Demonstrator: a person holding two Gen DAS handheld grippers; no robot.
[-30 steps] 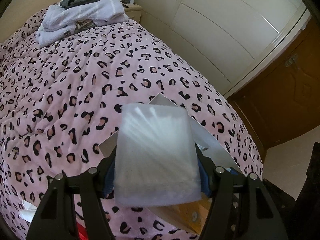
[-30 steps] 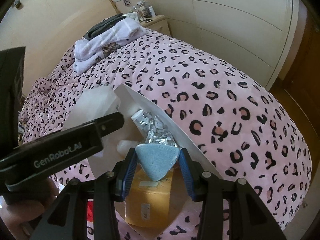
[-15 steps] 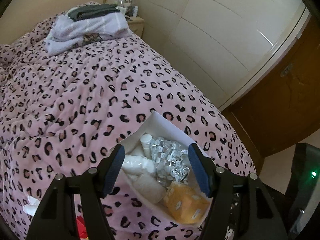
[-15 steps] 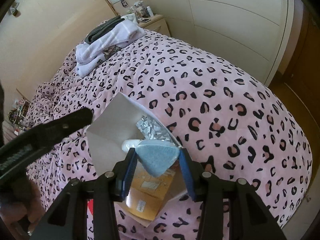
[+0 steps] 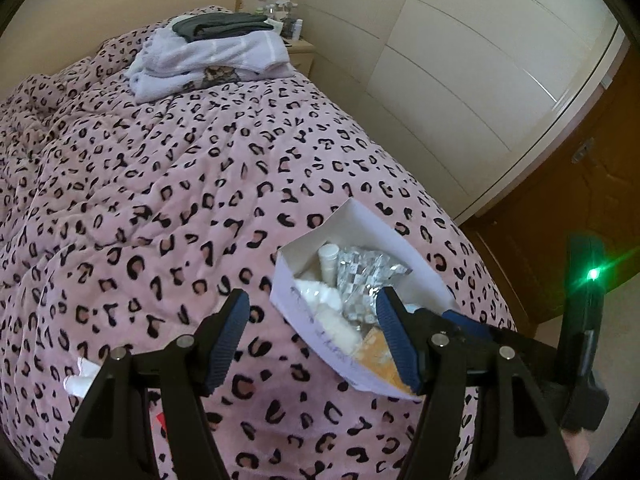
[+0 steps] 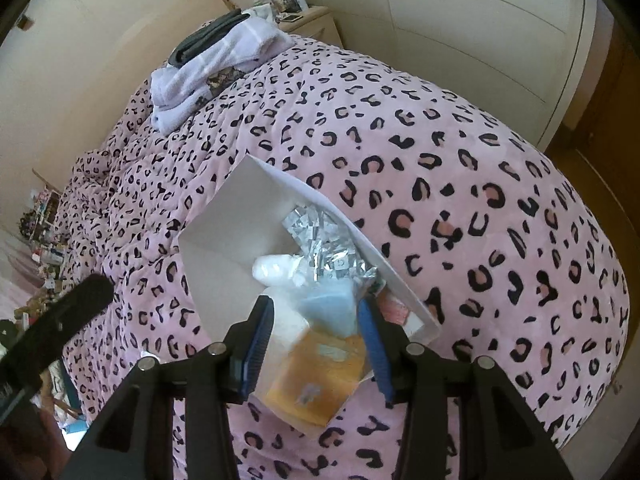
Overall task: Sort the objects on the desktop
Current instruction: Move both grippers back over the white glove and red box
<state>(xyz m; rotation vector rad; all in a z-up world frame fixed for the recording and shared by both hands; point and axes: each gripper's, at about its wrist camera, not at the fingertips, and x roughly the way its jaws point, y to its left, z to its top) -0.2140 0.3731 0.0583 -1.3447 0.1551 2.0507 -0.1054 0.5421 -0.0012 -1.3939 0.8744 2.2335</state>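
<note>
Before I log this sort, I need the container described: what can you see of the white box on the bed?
The white box is an open-topped, thin cardboard-looking carton, lying skewed on the pink leopard-print blanket. It holds crumpled silver foil packets, a small white tube, white wrapped pads, a blue triangular sponge and an orange packet.

Bedspread (image 5: 168, 184): plush matt cloth. Box (image 6: 224, 232): smooth matt card. Blister packs (image 6: 320, 240): crinkled glossy foil. Wardrobe (image 5: 460, 80): smooth satin panels.
</note>
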